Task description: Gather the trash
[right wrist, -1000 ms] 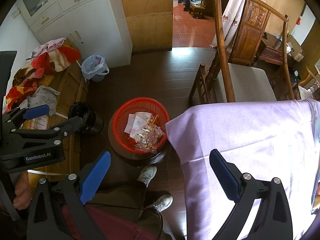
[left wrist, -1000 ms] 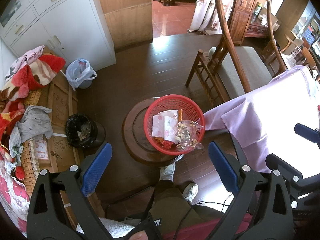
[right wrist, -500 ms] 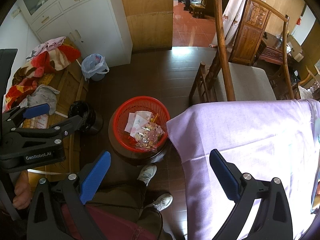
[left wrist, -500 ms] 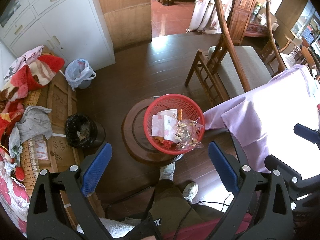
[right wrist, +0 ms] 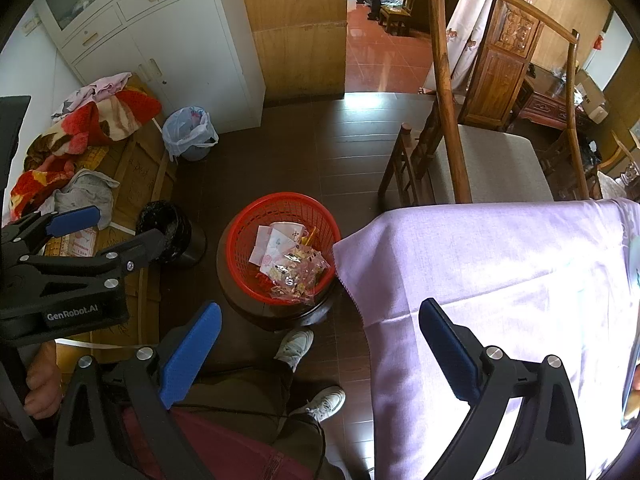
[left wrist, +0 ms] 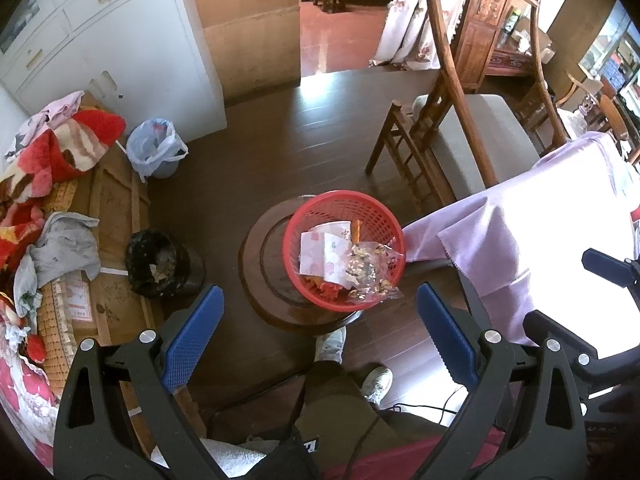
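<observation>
A red mesh basket (left wrist: 316, 208) stands on a round dark wooden stool (left wrist: 260, 256) on the floor. It holds paper wrappers (left wrist: 320, 248) and a clear plastic bag of scraps (left wrist: 368, 272). It also shows in the right wrist view (right wrist: 248, 224). My left gripper (left wrist: 318, 326) is open and empty, high above the basket. My right gripper (right wrist: 320, 334) is open and empty, above the corner of the table with the lilac cloth (right wrist: 500, 272). The left gripper also shows at the left of the right wrist view (right wrist: 72, 216).
A black bin (left wrist: 156, 264) stands left of the stool. A bin with a pale plastic liner (left wrist: 154, 152) stands by the white cabinet (left wrist: 132, 60). A wooden chair (left wrist: 460, 148) stands behind the table. Clothes and blankets (left wrist: 48, 152) lie on a wooden bench at the left. My feet (left wrist: 332, 344) are below the stool.
</observation>
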Tool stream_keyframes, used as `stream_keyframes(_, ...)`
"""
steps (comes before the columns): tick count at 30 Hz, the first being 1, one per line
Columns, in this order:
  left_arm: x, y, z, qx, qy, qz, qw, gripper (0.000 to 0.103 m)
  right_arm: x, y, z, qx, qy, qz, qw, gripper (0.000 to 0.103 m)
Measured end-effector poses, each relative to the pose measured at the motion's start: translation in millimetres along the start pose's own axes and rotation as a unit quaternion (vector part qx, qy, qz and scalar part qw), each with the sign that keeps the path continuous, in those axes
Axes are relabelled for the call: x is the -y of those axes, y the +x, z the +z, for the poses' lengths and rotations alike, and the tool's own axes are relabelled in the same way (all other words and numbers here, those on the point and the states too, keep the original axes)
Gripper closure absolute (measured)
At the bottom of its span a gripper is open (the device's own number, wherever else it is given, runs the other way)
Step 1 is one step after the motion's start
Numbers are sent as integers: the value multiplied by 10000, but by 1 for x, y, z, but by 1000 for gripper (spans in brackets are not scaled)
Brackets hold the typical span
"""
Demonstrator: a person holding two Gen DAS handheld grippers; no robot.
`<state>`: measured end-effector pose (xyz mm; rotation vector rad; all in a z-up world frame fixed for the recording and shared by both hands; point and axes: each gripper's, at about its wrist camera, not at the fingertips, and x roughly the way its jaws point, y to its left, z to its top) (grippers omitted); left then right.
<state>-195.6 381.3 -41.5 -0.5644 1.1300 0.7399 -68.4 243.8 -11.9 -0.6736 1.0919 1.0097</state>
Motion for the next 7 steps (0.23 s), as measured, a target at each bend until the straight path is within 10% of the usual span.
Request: stream_keyframes(7,1,2,2,-31,-3,58,10000,9,0,1,0,1,-6,-2,10000,6)
